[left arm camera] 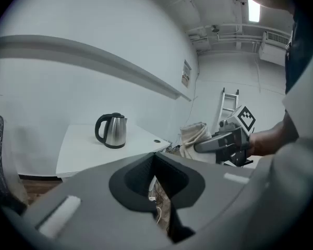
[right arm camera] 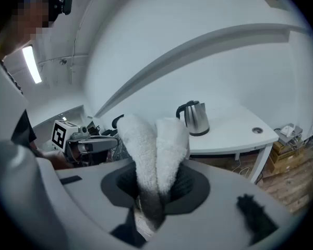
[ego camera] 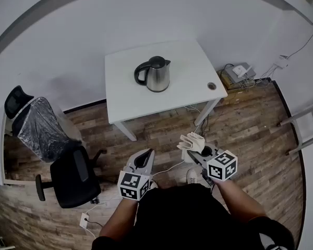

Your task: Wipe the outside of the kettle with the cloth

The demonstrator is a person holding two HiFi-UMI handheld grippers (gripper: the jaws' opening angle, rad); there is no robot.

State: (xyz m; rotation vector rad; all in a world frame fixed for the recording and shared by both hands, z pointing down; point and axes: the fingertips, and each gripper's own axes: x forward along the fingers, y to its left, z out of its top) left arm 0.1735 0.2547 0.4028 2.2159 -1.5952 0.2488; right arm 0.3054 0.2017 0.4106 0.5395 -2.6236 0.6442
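Ahead, kettle (ego camera: 157,76) on table (ego camera: 193,66), office chair (ego camera: 73,177) leftward

White table (ego camera: 129,97); black office chair (ego camera: 73,177)

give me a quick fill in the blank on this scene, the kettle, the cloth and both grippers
1. The kettle stands on a white ____.
2. The right gripper is shut on a ____.
3. The left gripper is shut and holds ____.
4. The kettle's handle is coloured ____.

Missing words: table; cloth; nothing; black
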